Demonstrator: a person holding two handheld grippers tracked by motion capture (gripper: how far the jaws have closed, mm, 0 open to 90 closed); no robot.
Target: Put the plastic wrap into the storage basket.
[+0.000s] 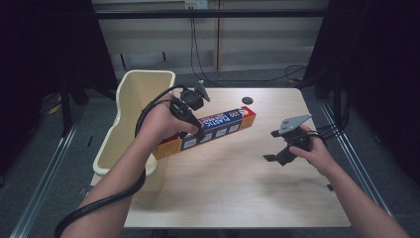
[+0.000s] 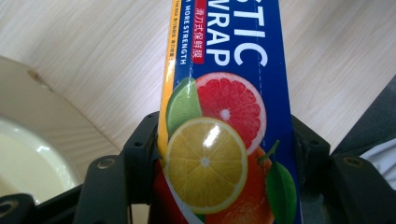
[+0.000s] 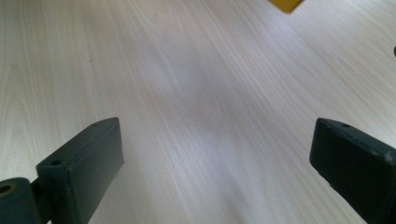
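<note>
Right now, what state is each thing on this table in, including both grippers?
Plastic wrap box: closed, lifted at an angle, one end over the bin.
Left gripper: shut on the box.
Right gripper: open, nothing between its jaws, above the table.
Cream bin: upright.

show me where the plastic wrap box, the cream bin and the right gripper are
plastic wrap box (image 1: 224, 126), high view, blue side panel.
cream bin (image 1: 130, 85), high view, inner back wall.
right gripper (image 1: 273, 146), high view, midway between its open jaw tips.
</note>
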